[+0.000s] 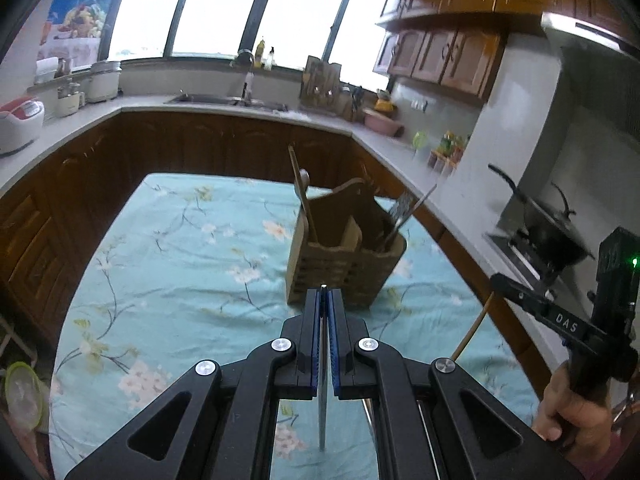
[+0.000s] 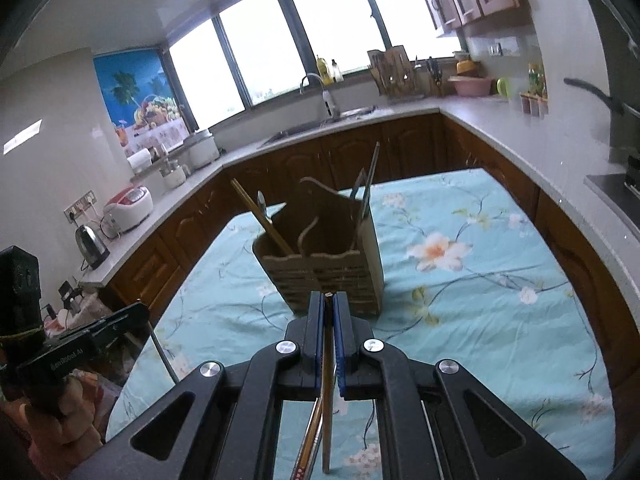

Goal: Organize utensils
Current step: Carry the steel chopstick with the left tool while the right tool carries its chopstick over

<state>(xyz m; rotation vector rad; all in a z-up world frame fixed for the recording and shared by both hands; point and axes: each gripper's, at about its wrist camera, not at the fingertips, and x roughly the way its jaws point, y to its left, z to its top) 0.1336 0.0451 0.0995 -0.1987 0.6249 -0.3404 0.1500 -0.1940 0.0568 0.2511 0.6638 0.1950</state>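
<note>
Utensils are being clamped for sorting: left gripper [image 1: 325, 294] on a thin metal utensil [image 1: 322, 400], right gripper [image 2: 329, 300] on wooden chopsticks [image 2: 327, 400], both aimed toward the divided wooden holder [image 1: 344, 264] on the cloth-covered bench [image 1: 180, 260].

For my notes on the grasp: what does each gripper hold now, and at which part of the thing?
The left gripper is shut on a thin metal utensil, near one end. The right gripper is shut on wooden chopsticks, near their ends.

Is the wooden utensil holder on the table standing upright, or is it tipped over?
Upright. The wooden utensil holder stands on its base on the floral tablecloth, and utensils stick up out of its open top.
</note>
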